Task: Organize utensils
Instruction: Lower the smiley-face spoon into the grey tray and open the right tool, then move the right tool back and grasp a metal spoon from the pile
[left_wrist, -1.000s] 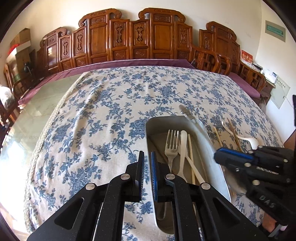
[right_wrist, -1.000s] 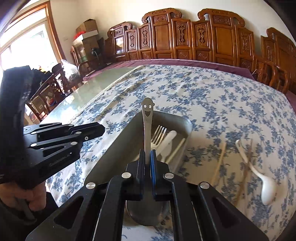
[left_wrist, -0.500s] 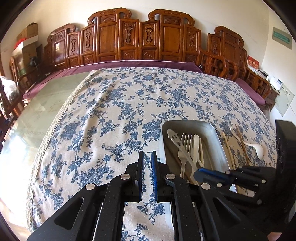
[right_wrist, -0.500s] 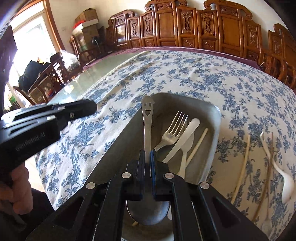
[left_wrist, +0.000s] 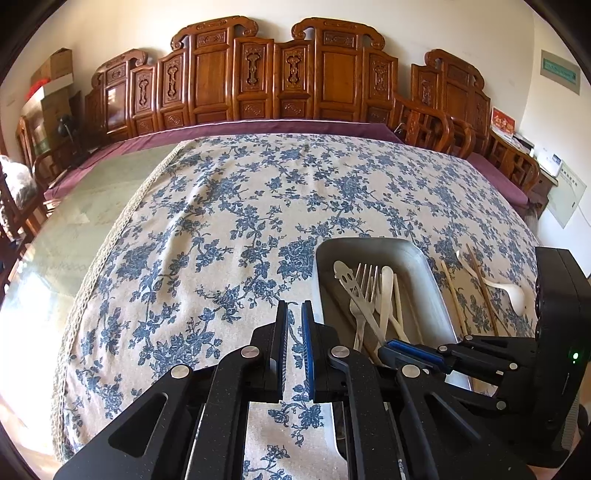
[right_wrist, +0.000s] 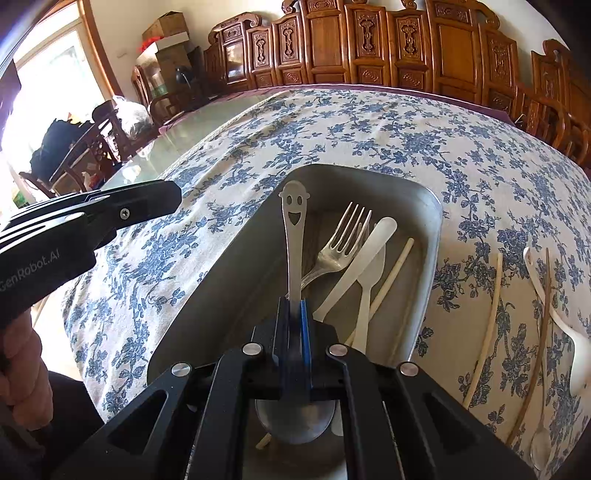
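Note:
My right gripper (right_wrist: 295, 306) is shut on a steel spoon (right_wrist: 294, 236) with a smiley-face handle, held over the grey metal tray (right_wrist: 436, 229). The spoon's bowl hangs below the jaws, its handle points away. In the tray lie a steel fork (right_wrist: 341, 240), a white plastic knife (right_wrist: 364, 251), a white plastic utensil beneath it and a pale chopstick (right_wrist: 397, 271). My left gripper (left_wrist: 294, 310) is shut with nothing in it, over the tablecloth just left of the tray (left_wrist: 424, 269). The right gripper (left_wrist: 402, 350) reaches in from the right there, with the spoon (left_wrist: 349, 284) slanting over the tray.
On the floral cloth right of the tray lie a pale chopstick (right_wrist: 487, 317), a brown chopstick (right_wrist: 537, 332), a white ceramic spoon (right_wrist: 569, 332) and a small metal spoon (right_wrist: 540, 439). Carved wooden chairs (left_wrist: 258, 81) line the far side. Bare glass tabletop (left_wrist: 77, 229) lies to the left.
My right gripper has come down and forward with the spoon, so the tray looks larger and nearer. In the left wrist view the tray and the right gripper have shifted rightward.

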